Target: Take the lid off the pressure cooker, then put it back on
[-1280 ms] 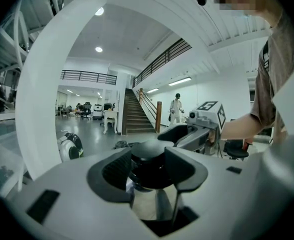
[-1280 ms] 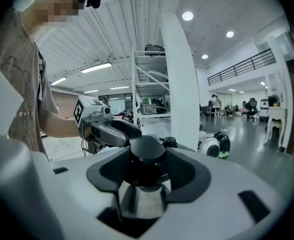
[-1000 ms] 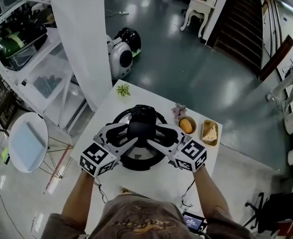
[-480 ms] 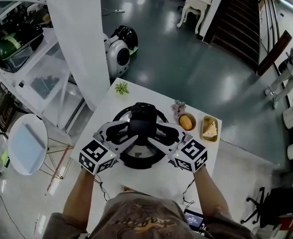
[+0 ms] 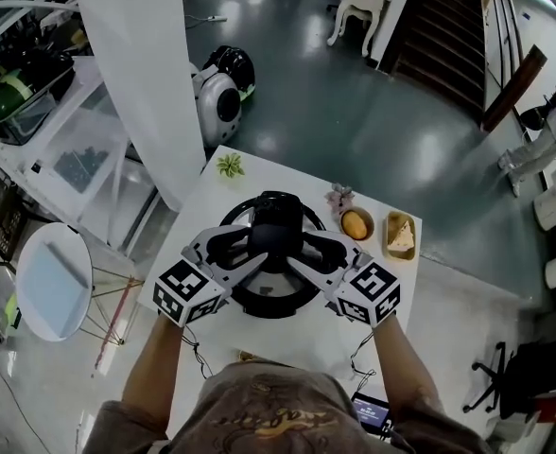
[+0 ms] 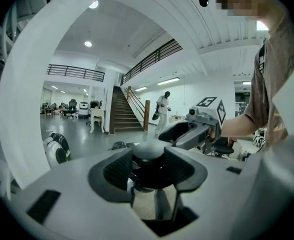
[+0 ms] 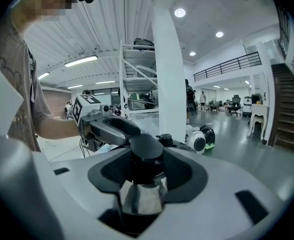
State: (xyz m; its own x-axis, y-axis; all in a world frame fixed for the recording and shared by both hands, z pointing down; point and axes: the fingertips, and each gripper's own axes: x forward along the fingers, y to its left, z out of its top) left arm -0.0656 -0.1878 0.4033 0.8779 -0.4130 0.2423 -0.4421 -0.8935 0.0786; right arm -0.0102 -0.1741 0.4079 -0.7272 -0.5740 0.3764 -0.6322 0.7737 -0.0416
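Observation:
The pressure cooker [image 5: 259,308] stands in the middle of the white table [image 5: 306,343], its dark lid on and the black lid handle [image 5: 276,223] running across the top. My left gripper [image 5: 255,251] comes in from the left and my right gripper [image 5: 300,252] from the right. Both meet at the handle's middle. In the left gripper view the black knob [image 6: 148,151] sits between my pads on a shiny steel stem. The right gripper view shows the same knob [image 7: 146,146] between its pads. The right jaws have just been closing on it.
Behind the cooker are a small green plant [image 5: 232,167], a little flower ornament [image 5: 338,197], a bowl with an orange bun [image 5: 355,224] and a tray with a yellow slice [image 5: 400,235]. A white pillar [image 5: 136,74] rises at the table's far left corner. A round side table [image 5: 53,277] stands left.
Both grippers stay at the lid handle and the cooker has not moved. Only the head view has shifted a little.

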